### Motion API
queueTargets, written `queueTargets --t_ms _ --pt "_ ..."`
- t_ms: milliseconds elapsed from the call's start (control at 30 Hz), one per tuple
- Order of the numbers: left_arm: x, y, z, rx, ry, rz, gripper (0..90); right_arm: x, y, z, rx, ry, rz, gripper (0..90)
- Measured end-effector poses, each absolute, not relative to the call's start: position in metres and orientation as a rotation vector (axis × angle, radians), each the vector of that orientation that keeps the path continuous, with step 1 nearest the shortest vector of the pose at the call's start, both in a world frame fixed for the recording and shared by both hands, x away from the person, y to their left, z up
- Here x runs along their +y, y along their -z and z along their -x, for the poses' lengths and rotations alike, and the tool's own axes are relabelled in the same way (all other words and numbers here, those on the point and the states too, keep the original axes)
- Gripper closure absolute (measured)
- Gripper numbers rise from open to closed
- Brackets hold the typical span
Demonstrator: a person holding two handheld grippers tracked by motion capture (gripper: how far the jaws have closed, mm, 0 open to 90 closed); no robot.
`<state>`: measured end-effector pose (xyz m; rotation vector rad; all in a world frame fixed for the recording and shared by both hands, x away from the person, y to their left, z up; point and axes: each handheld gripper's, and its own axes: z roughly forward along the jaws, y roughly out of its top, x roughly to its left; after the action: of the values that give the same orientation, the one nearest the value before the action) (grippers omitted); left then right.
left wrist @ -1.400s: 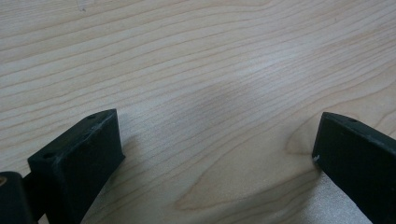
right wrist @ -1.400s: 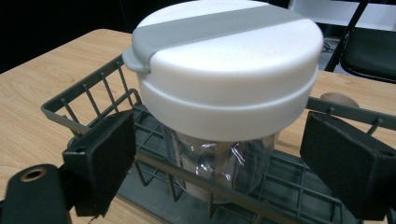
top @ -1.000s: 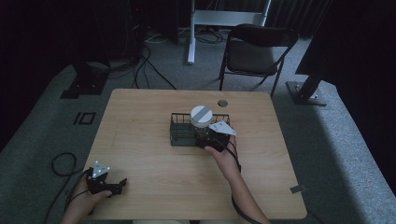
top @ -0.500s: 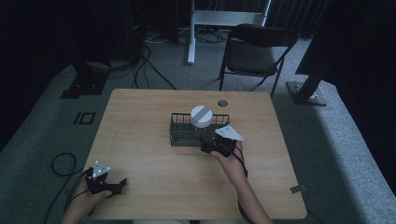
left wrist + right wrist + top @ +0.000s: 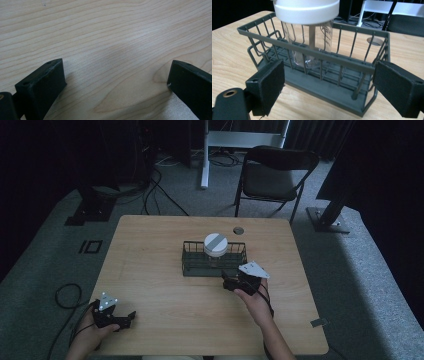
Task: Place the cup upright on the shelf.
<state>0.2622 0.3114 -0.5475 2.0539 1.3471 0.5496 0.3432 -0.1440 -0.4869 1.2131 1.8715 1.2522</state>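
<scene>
One wire basket stands on the table, and one clear jar with a white lid stands upright inside it. There are two grippers, one in each hand. One round hole is cut in the tabletop, and one folding chair stands on the floor past the table's far edge.

The right gripper hovers just in front of the basket's near wall, close to its right-hand end, and is apart from it. Its jaws are spread wide with nothing between them; in the right gripper view the near rail of the basket runs across the gap straight ahead of the pads, and neither pad touches the wire. The jar sits beyond that rail, ahead and a little to the left of the jaws' midline, against the basket's far side. Its lid rises above the rim. The hole lies farther on, past the basket's far right corner.

The left gripper is low over the table's near left corner, well apart from the basket, which is ahead of it and off to its right. Its jaws are also released and wide apart; in the left gripper view only bare wood grain lies between the fingers, which hold nothing.
</scene>
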Motion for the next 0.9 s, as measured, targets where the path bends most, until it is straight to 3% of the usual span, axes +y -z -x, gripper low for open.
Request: queueTargets --t_ms 900 --pt "0.311 0.547 -0.262 1.347 -0.550 -2.054 1.7 -0.194 0.511 -0.330 1.840 -1.177 -1.317 10.6"
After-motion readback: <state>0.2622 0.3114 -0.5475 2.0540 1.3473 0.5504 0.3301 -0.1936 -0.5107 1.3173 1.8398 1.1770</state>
